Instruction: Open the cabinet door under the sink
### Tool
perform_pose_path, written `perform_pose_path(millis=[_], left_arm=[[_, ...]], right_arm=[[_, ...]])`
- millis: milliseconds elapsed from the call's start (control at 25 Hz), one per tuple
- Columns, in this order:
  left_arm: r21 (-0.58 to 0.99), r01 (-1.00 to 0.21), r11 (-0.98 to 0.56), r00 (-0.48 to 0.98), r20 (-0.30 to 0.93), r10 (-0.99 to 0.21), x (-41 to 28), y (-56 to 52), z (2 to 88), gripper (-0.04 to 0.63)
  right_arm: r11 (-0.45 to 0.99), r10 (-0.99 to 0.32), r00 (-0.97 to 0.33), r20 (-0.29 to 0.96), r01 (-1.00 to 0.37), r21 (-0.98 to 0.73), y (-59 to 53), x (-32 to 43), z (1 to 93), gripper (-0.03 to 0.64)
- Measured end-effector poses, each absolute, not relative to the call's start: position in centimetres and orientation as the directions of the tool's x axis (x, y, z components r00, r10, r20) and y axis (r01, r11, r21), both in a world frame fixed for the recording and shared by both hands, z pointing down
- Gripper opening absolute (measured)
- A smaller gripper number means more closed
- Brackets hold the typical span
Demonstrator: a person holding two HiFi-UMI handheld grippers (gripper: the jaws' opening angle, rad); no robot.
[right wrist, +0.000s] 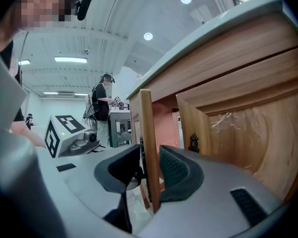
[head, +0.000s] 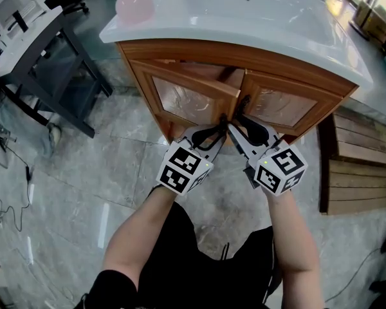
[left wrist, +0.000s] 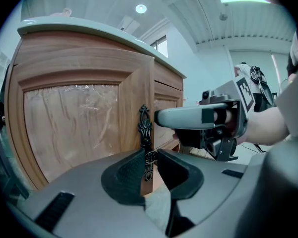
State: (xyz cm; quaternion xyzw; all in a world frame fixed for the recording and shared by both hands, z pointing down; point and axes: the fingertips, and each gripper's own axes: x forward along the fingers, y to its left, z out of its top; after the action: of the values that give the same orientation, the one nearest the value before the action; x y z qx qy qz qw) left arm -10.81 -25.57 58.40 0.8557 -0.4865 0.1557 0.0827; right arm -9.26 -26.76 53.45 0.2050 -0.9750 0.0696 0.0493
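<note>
Step in hand: swinging the left door (head: 192, 96) out from the cabinet (head: 257, 62) front under the sink (head: 264, 18); it stands ajar. The left gripper (left wrist: 151, 158) clamps the door's handle (left wrist: 145, 125). The right gripper (right wrist: 150, 161) is spread wide, the door's free edge between its jaws, not pressed. Next move likely calls for pulling the handle outward along the hinge arc

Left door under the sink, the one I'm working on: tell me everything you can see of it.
The left door is a brown wood frame around a pale, cloudy panel that looks film-covered. It hangs upright and ajar, with its free edge swung outward. A dark, ornate metal handle runs upright near that edge. The left gripper is clamped on the handle's lower part. The right gripper is open and straddles the door's free edge.
</note>
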Motion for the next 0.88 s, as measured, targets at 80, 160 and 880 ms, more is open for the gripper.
perform_pose_path(millis=[80, 160, 880], left_arm=[[-0.006, -0.857, -0.515, 0.482, 0.343, -0.807, -10.8, -25.6, 58.4, 0.086], [-0.002, -0.857, -0.515, 0.484, 0.34, -0.806, -10.9, -25.6, 58.4, 0.086], [-0.01, -0.902, -0.433, 0.399, 0.368, -0.84, -13.2, -18.1, 58.4, 0.094]], right_arm=[[0.909, -0.376, -0.917, 0.132, -0.392, -0.138, -27.1, -9.8, 53.8, 0.143], [0.917, -0.35, -0.926, 0.143, -0.37, -0.152, -27.3, -10.5, 54.2, 0.146], [0.974, -0.19, -0.958, 0.214, -0.212, -0.085, -18.4, -12.4, 54.2, 0.097]])
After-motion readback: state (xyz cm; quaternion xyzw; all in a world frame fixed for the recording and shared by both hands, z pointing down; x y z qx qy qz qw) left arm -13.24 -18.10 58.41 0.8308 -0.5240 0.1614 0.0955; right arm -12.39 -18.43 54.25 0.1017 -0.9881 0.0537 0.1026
